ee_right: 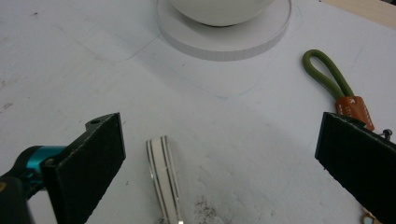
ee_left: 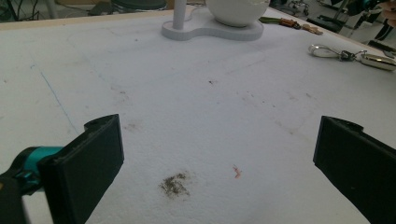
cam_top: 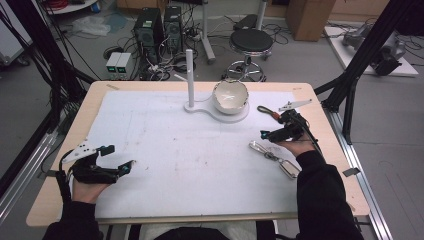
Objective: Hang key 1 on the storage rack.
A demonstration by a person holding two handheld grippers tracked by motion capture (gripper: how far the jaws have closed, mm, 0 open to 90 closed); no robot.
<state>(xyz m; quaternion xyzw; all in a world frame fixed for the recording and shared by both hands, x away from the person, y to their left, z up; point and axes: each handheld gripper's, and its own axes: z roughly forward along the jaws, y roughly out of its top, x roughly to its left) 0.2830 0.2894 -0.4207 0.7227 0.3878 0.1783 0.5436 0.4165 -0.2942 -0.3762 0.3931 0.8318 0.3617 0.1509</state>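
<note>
My left gripper (cam_top: 119, 159) rests near the front left corner of the counter (cam_top: 150, 86), on the white sheet (cam_top: 165, 145) that covers most of it. Its jaws stand wide apart with nothing between them; in the left gripper view there is just bare, lightly stained sheet in the gap.

Toward the middle at the far edge stands a white stand (cam_top: 192, 106) with an upright post, and on its round base sits a white bowl (cam_top: 230, 96), well apart from both of my grippers.

My right gripper (cam_top: 274, 131) hovers over the right side of the counter, its jaws also spread wide and holding nothing. The silver keychain (cam_top: 272, 158) lies flat on the sheet just beside it, on my near side in the high view. In the right gripper view its metal loop (ee_right: 163, 179) sits low between the jaws, closer to the left one; I think it is not touching either, though the loop runs off the bottom edge.

Just beyond the right gripper lies a second keyring, an olive cord loop with a brown leather tab (ee_right: 337, 88), its tab end passing behind the right-hand jaw in that view.
</note>
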